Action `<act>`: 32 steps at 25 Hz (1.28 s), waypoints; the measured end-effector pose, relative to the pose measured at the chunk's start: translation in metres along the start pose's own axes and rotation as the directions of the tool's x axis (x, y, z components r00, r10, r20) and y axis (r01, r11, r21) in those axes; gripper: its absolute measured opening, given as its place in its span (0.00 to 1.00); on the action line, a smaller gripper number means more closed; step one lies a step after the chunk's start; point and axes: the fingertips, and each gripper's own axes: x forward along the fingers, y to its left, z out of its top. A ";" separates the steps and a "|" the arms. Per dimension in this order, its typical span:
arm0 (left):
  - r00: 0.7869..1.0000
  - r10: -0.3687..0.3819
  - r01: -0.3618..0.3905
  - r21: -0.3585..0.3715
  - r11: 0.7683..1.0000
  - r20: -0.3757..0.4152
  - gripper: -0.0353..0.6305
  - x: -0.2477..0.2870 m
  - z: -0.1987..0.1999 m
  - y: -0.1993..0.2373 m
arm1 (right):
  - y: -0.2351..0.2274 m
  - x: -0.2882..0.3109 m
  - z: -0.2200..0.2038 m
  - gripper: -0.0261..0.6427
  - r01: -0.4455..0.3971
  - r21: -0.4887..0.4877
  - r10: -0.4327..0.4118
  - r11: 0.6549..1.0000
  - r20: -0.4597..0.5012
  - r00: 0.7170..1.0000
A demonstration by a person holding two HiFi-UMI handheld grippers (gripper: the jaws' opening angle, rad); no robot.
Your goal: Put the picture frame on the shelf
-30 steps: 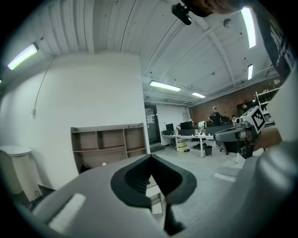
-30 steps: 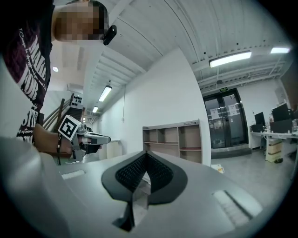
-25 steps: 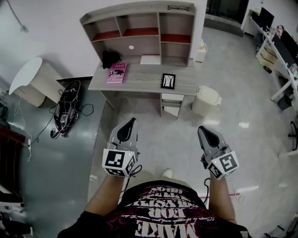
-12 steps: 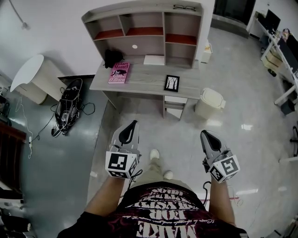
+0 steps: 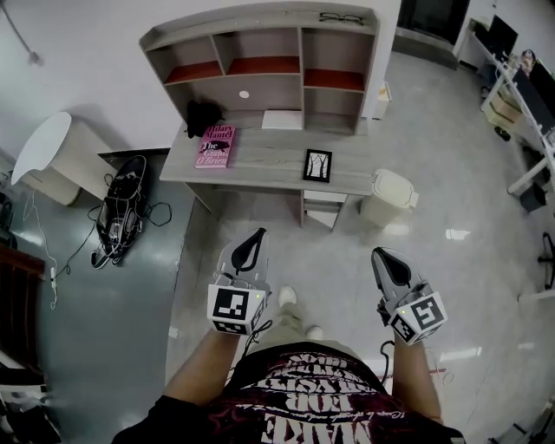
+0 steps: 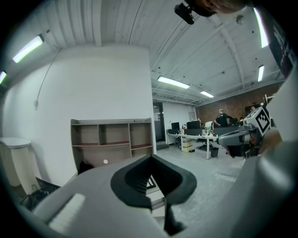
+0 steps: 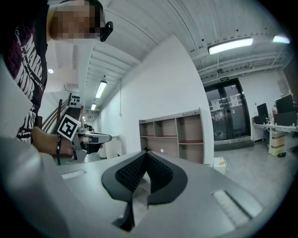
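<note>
The black picture frame [image 5: 317,165] lies flat on the grey desk [image 5: 260,163], right of middle. Above the desk rises the open shelf unit [image 5: 260,65], also visible in the left gripper view [image 6: 111,139] and the right gripper view [image 7: 177,135]. My left gripper [image 5: 259,232] and right gripper [image 5: 381,252] hover over the floor well short of the desk. Both point toward it, shut and holding nothing. A sliver of the picture frame [image 6: 150,182] shows through the notch of the left gripper's jaws.
A pink book [image 5: 215,146], a black object [image 5: 201,115] and a white sheet [image 5: 282,120] are on the desk. Glasses [image 5: 340,16] rest on the shelf top. A pale bin [image 5: 388,198] stands right of the desk; a cable heap [image 5: 117,217] and a round white table [image 5: 43,143] are on the left.
The person has stepped forward, one shoe now showing between the grippers. The left gripper has shifted slightly right. Both grippers stay shut and empty.
</note>
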 end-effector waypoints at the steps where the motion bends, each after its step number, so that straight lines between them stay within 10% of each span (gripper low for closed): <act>1: 1.000 -0.003 0.003 0.013 1.000 -0.003 0.06 0.005 0.001 0.002 | -0.003 0.004 0.002 0.07 0.002 -0.001 -0.002 1.000 0.002 1.000; 32: 0.992 -0.125 0.124 -0.054 0.991 -0.013 0.06 0.131 -0.006 0.112 | -0.028 0.173 0.031 0.07 -0.028 -0.035 0.025 0.999 -0.066 0.997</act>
